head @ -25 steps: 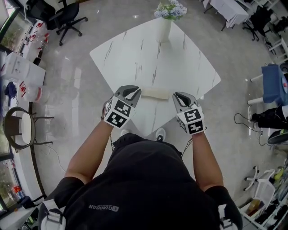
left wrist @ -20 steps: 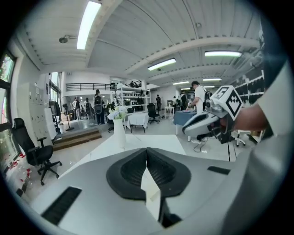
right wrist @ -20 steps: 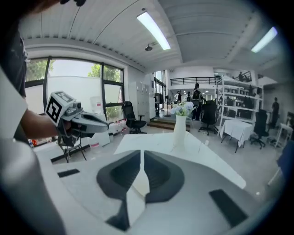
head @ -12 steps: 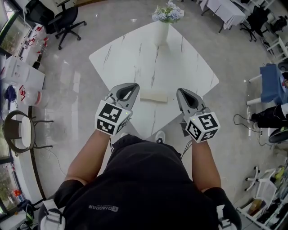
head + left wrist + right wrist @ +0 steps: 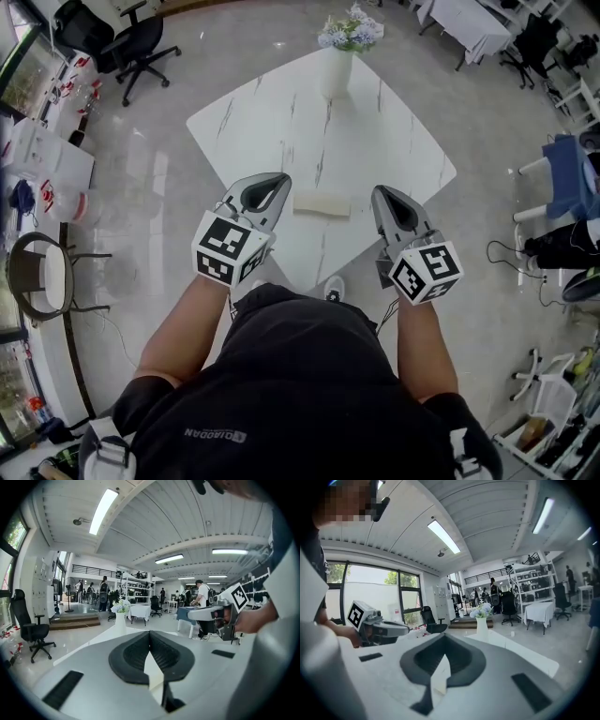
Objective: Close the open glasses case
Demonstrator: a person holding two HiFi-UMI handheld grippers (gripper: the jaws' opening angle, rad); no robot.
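A cream glasses case (image 5: 322, 202) lies flat near the front edge of the white marble table (image 5: 281, 122); from here I cannot tell whether its lid is up. My left gripper (image 5: 278, 179) hovers above the table just left of the case, jaws shut and empty. On the case's other side my right gripper (image 5: 379, 191) is shut and empty as well. Both point level across the room, so neither gripper view shows the case. In the left gripper view the jaws (image 5: 150, 639) meet at their tips. The right gripper view shows the same (image 5: 444, 644).
A white vase of flowers (image 5: 339, 56) stands at the table's far corner. A black office chair (image 5: 141, 37) is at the far left, a round chair (image 5: 42, 267) at the left, blue furniture (image 5: 567, 173) at the right. People stand far off in the hall.
Both grippers have risen toward my head and drawn slightly back from the case. Their marker cubes show larger. The case has not moved.
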